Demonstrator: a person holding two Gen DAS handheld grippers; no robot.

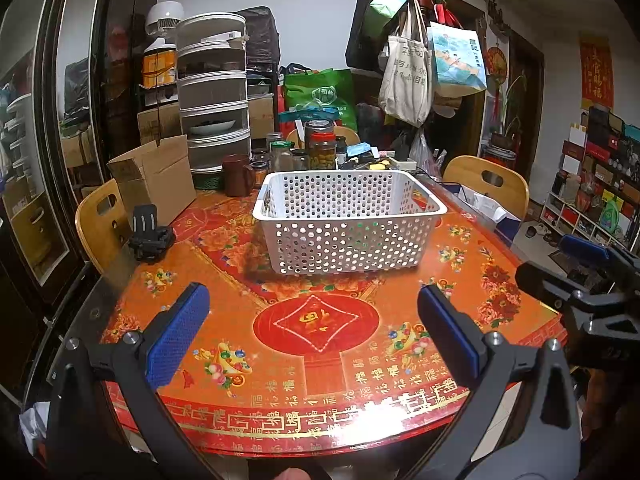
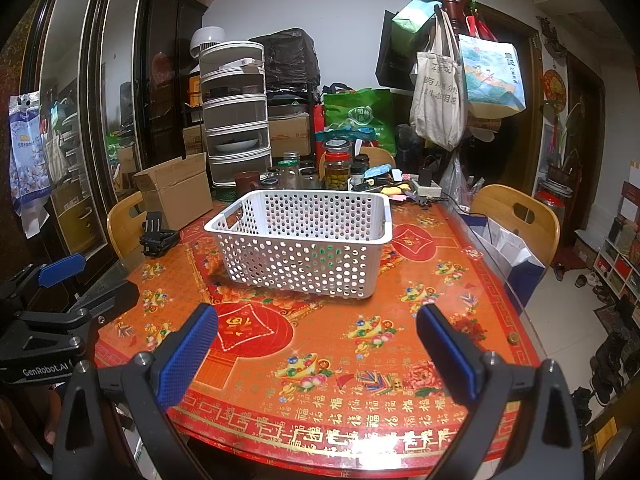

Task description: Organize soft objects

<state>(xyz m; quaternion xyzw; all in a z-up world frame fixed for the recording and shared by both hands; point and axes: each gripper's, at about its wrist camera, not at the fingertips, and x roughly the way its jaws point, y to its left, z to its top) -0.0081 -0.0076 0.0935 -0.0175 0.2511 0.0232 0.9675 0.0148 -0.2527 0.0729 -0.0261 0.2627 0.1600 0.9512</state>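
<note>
A white perforated plastic basket [image 1: 348, 220] stands in the middle of the red-and-orange table [image 1: 320, 332]; it also shows in the right wrist view [image 2: 304, 248]. Something green shows faintly through its holes; its contents are otherwise hidden. My left gripper [image 1: 314, 308] is open and empty, held above the table's near edge, well short of the basket. My right gripper [image 2: 318, 326] is open and empty, beside the left one. No loose soft object shows on the table.
An open cardboard box [image 1: 154, 176] and a black clip stand [image 1: 150, 236] sit at the left. Jars [image 1: 320, 148], a brown mug [image 1: 236, 176] and a stacked food cover [image 1: 214, 96] crowd the far edge. Wooden chairs [image 1: 486, 184] flank the table.
</note>
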